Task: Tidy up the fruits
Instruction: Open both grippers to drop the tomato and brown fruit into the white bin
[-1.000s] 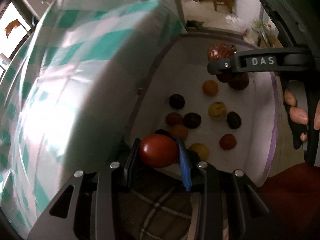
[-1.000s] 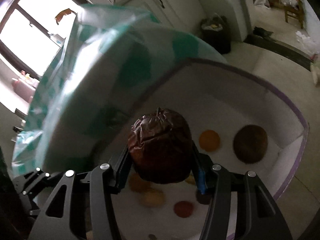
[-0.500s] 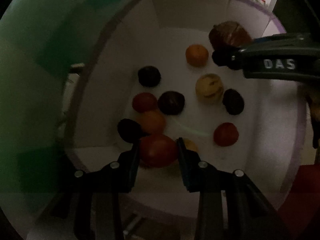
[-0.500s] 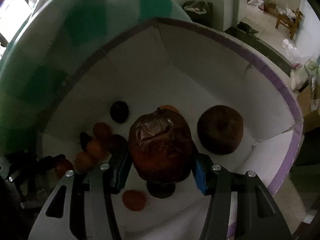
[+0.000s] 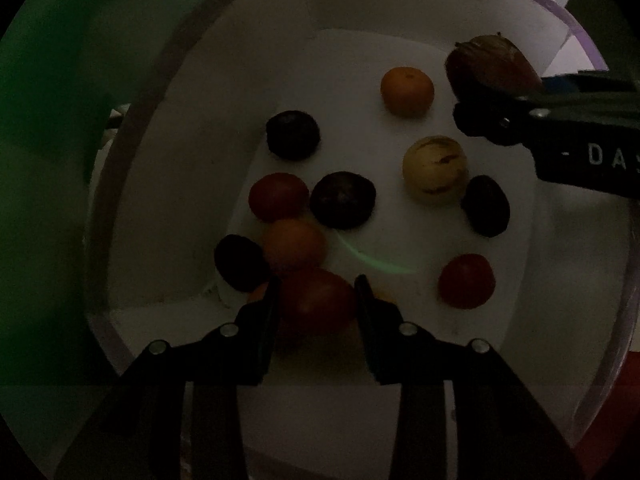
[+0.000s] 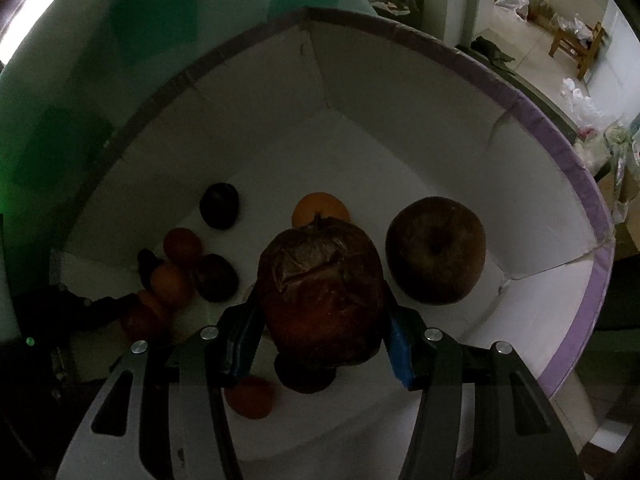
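Note:
My left gripper (image 5: 316, 300) is shut on a red tomato (image 5: 316, 304) low inside a white box (image 5: 180, 160) with a purple rim. My right gripper (image 6: 320, 320) is shut on a wrinkled dark red apple (image 6: 320, 292) above the box floor; the apple also shows in the left wrist view (image 5: 492, 64). Several fruits lie on the floor: an orange (image 5: 407, 90), a pale striped fruit (image 5: 435, 169), dark plums (image 5: 293, 135), red tomatoes (image 5: 466, 281). A big brown apple (image 6: 436, 250) lies to the right of the held apple.
The box walls (image 6: 520, 208) close in on all sides. Its open lid with green checks (image 6: 152, 24) stands at the left. Beyond the rim are a floor with bags and a small wooden chair (image 6: 580, 46).
Both grippers have gone from above the rim down into the box with their fruits. The view has grown darker and the fruits on the floor larger.

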Action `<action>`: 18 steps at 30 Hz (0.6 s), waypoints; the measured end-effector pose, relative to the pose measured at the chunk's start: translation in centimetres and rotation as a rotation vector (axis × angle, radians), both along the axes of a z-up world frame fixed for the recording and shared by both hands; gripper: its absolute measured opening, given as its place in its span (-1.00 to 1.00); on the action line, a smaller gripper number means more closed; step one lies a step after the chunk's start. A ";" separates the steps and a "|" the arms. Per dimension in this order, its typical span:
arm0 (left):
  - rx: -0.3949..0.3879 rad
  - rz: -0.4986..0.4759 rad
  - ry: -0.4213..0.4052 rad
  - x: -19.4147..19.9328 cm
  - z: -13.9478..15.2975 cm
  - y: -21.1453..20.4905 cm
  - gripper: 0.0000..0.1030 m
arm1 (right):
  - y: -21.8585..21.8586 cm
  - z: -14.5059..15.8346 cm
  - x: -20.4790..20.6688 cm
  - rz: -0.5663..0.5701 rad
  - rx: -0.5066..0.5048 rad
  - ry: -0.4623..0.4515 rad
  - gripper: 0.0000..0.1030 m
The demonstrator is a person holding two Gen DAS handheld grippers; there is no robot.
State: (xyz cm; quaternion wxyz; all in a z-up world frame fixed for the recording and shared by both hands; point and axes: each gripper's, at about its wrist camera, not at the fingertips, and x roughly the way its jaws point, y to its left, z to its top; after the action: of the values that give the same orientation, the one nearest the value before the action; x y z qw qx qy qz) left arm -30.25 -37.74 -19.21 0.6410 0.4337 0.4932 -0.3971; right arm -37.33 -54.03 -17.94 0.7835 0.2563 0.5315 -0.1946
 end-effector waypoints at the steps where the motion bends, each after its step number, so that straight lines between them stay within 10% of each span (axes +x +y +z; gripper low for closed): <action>1: -0.004 0.005 0.003 0.2 0.1 0.0 -0.26 | -0.1 0.0 0.1 -0.001 0.000 0.002 0.05; 18: -0.159 -0.014 -0.094 0.1 4.3 1.5 0.51 | -0.6 2.8 -0.5 -0.050 -0.031 -0.053 0.50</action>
State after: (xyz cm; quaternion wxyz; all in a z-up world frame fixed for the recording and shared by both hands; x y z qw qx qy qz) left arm -30.15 -36.23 -14.87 0.6932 0.4030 0.4264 -0.4186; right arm -37.82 -54.60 -15.17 0.7962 0.2623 0.5010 -0.2153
